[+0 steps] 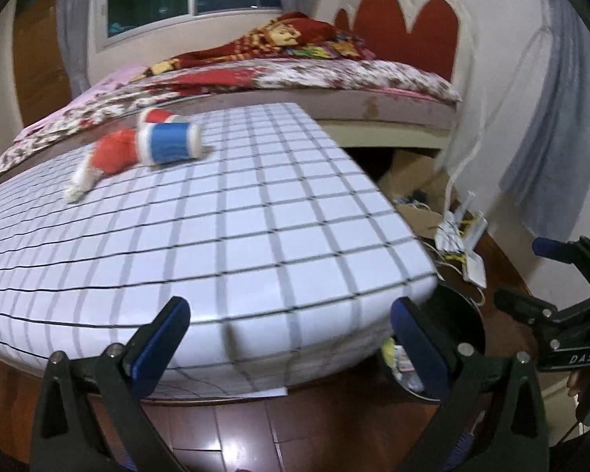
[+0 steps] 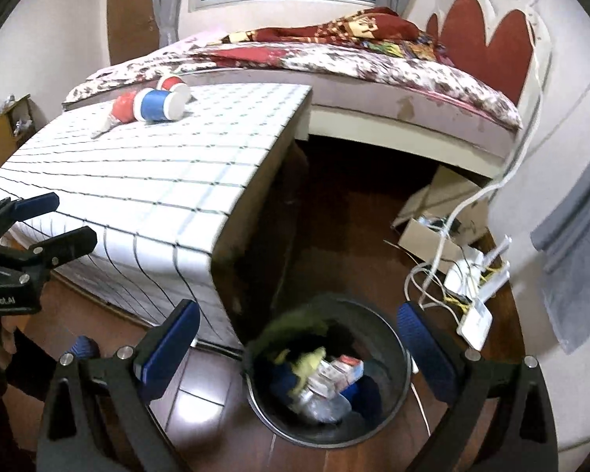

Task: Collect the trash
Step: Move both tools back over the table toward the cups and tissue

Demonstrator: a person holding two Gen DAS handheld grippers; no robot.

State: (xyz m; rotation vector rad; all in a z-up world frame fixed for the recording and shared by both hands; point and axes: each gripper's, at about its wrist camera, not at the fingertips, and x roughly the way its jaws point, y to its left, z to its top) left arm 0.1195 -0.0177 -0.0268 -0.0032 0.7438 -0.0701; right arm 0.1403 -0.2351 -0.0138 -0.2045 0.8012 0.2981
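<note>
Right wrist view looks down on the right gripper (image 2: 297,348), its jaws spread wide and holding nothing, above a dark round bin (image 2: 393,401) on the wooden floor. Inside the bin lie a yellow-green scrap (image 2: 308,362), a small red-and-white carton (image 2: 344,367) and clear plastic. To the right of the bin a white router (image 2: 474,324) and its cables sit on the floor. At the left edge the left gripper (image 2: 57,216) reaches in, jaws apart and empty; in the left wrist view its fingers (image 1: 157,338) frame the near edge of the table. A white table (image 2: 157,181) with a grid cloth stands just left of the bin. At its far left corner the remaining trash lies together: a blue-and-white cup (image 2: 159,106) on its side, a crumpled red wrapper (image 2: 124,108) touching it on the left, and a red-and-white cup (image 2: 173,84) just behind. Beyond the table is a bed (image 2: 334,59) with floral covers
</note>
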